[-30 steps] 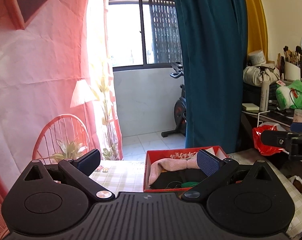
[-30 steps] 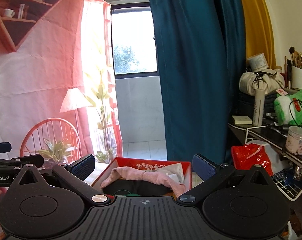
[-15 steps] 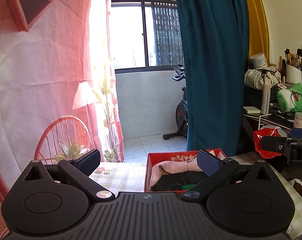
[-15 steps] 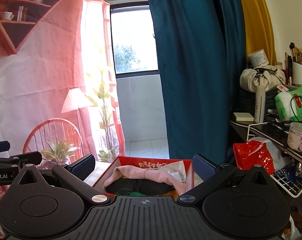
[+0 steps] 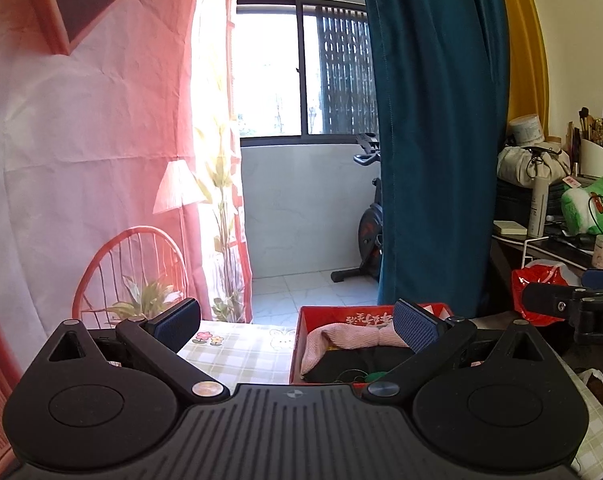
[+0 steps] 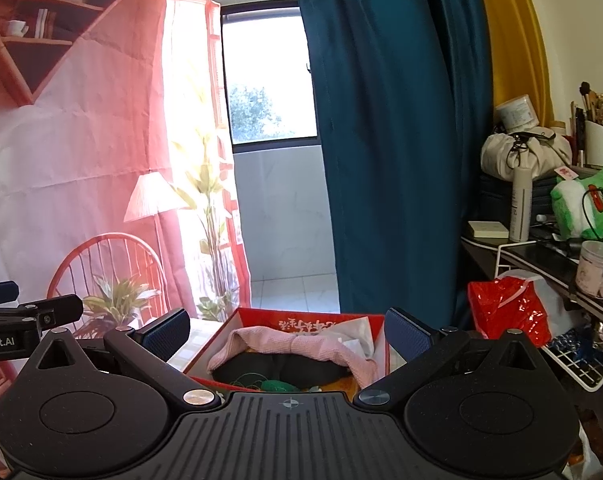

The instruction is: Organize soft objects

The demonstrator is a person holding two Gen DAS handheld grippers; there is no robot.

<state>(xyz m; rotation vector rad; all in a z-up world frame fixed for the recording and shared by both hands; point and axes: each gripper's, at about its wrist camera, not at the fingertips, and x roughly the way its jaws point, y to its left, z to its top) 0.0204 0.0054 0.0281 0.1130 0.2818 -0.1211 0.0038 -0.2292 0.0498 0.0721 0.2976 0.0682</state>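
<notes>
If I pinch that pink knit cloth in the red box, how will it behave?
The pink knit cloth drapes limply over the dark item, so it is probably floppy and will sag. It looks light. One end hangs near the red box wall and may drag.

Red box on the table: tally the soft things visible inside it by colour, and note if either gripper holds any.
Pink: 1, the pink cloth draped across the red box
Black: 1, the black fabric under it
White: 1, the white piece at the right side
Green: 1, the green item, mostly hidden
Total: 4
The left gripper and right gripper are open, holding nothing.
</notes>
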